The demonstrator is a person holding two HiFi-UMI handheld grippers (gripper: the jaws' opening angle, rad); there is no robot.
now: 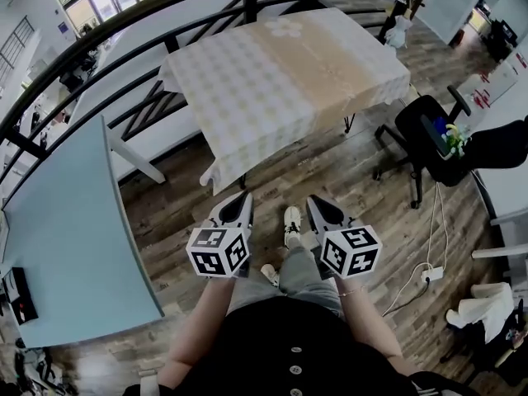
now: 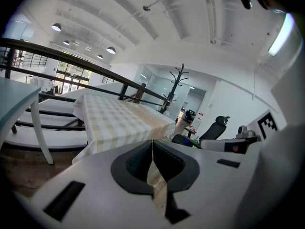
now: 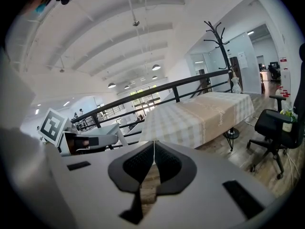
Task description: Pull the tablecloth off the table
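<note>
A beige and white checked tablecloth (image 1: pixel 280 77) covers the table ahead of me, hanging over its near edge. It shows in the left gripper view (image 2: pixel 119 120) and the right gripper view (image 3: pixel 205 116) too. My left gripper (image 1: pixel 242 198) and right gripper (image 1: pixel 316 202) are held side by side above the wooden floor, short of the cloth's near edge. Both are shut with nothing between their jaws. Neither touches the cloth.
A pale blue table (image 1: pixel 70 254) stands at the left. A black railing (image 1: pixel 124 35) runs behind the covered table. A black office chair (image 1: pixel 433 143) stands at the right, with cables and a power strip (image 1: pixel 431 275) on the floor. A coat stand (image 2: pixel 178 87) is far back.
</note>
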